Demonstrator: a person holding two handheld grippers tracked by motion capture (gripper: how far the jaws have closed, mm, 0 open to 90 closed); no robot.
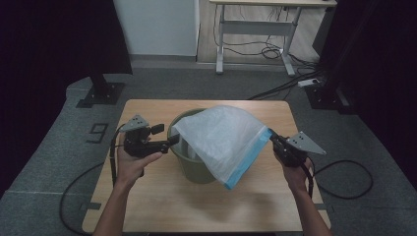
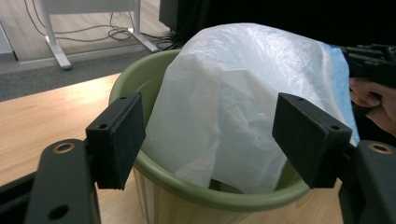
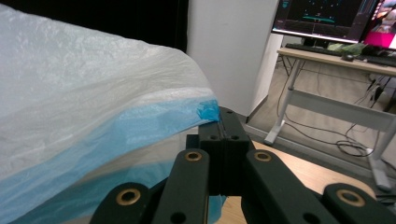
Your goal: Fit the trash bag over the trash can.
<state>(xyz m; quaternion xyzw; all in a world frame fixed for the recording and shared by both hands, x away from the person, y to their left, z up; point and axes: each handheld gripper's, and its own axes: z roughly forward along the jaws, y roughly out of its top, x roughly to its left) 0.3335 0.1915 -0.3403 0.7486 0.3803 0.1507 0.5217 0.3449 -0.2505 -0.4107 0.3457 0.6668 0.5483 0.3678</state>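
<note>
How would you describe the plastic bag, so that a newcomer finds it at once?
Look at the middle of the wooden table, where a green bin stands. The plastic bag is draped over its top. It is thin and whitish, and its blue edge is pinched in the right tongs.

Grey carpet (image 1: 196,83) around wooden table (image 1: 206,206); behind it, white wall (image 1: 157,27), metal-legged desk (image 1: 255,29), loose cables (image 1: 275,51).

Left gripper (image 1: 169,141) at centre left of the high view, held level, jaws parted, nothing between the pads (image 2: 116,137). Right gripper (image 1: 273,139) at centre right, pointed up-left, jaws pressed together. Both forearms entering from the bottom edge.
</note>
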